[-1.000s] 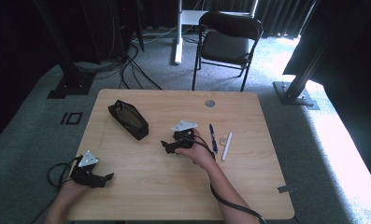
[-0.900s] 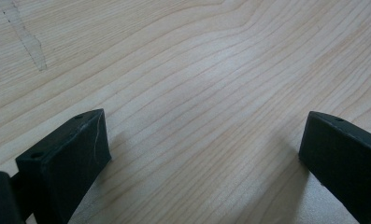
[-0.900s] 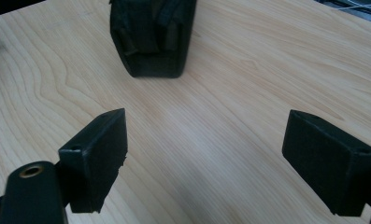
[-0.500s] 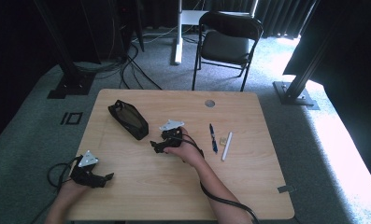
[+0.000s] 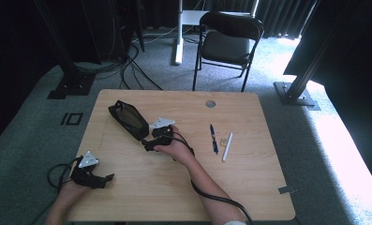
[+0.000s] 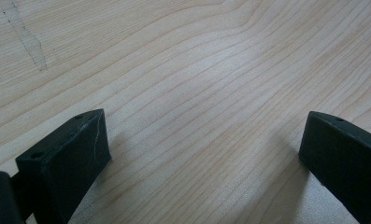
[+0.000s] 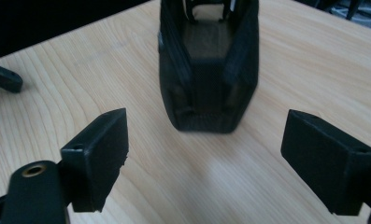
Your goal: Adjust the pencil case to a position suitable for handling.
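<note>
The right gripper [image 5: 148, 144], jaws spread and just narrowing on nothing, faced the black pouch [image 5: 129, 119]'s near end; the left gripper [image 5: 104, 180] lay released near the desk [image 5: 249, 187] edge.

Black tongs [image 5: 147, 144] with grey three-cornered plates and trailing black cables.

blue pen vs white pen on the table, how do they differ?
The blue pen is dark, the white pen pale. The blue pen lies nearer the right gripper and the black pouch; the white pen lies farther right. The white pen looks slightly longer. Both lie flat on the table, apart, untouched.
</note>
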{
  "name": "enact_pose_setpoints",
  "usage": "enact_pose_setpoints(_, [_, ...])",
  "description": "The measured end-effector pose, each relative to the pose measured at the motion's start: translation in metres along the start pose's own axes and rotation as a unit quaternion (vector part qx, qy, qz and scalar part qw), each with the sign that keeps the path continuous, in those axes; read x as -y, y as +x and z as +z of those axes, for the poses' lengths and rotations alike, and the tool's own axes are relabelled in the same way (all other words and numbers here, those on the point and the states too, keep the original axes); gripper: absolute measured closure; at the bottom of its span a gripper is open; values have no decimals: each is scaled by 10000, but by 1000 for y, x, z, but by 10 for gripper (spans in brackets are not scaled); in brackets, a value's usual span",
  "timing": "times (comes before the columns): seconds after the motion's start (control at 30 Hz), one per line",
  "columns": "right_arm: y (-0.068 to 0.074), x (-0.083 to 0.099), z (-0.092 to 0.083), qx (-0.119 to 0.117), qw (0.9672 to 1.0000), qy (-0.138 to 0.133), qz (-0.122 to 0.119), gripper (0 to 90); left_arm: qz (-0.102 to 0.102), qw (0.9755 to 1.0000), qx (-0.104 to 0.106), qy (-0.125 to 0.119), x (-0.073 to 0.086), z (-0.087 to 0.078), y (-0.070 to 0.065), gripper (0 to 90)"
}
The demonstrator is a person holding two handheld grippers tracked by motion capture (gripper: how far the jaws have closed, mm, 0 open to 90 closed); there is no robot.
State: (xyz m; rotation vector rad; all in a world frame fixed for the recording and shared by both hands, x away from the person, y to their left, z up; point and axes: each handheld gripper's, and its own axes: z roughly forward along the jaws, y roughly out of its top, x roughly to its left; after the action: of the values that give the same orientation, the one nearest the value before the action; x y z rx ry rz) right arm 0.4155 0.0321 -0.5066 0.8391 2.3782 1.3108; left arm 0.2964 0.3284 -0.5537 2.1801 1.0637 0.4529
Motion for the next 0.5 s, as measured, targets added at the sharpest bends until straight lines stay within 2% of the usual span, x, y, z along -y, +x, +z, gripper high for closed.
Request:
enact_pose_setpoints(0.07, [2, -3, 3, 21, 10000, -75, -28, 209, 1, 10000, -1, 0, 0, 0, 0, 21])
enact_pose_setpoints(0.13, [3, -6, 6, 82, 9998, -129, -111, 293, 0, 10000, -1, 0, 0, 0, 0, 21])
enact_pose_setpoints(0.17, [3, -6, 6, 82, 9998, -129, -111, 293, 0, 10000, -1, 0, 0, 0, 0, 21])
enact_pose_setpoints(0.2, [3, -9, 7, 96, 9998, -147, -131, 346, 1, 10000, 0, 0, 0, 0, 0, 21])
enact_pose_setpoints(0.3, [1, -13, 10, 128, 9996, -105, -215, 412, 9, 10000, -2, 6, 0, 0, 0, 21])
enact_pose_setpoints(0.4, [1, -14, 13, 121, 9998, -18, -153, 455, 10, 10000, -3, 7, 0, 0, 0, 21])
enact_pose_setpoints(0.43, [1, -14, 15, 159, 9997, -10, -203, 498, 9, 10000, -2, 6, 0, 0, 0, 21])
enact_pose_setpoints(0.5, [2, -14, 16, 161, 9995, 11, -253, 511, 1, 10000, -1, 0, 0, 0, 0, 21])
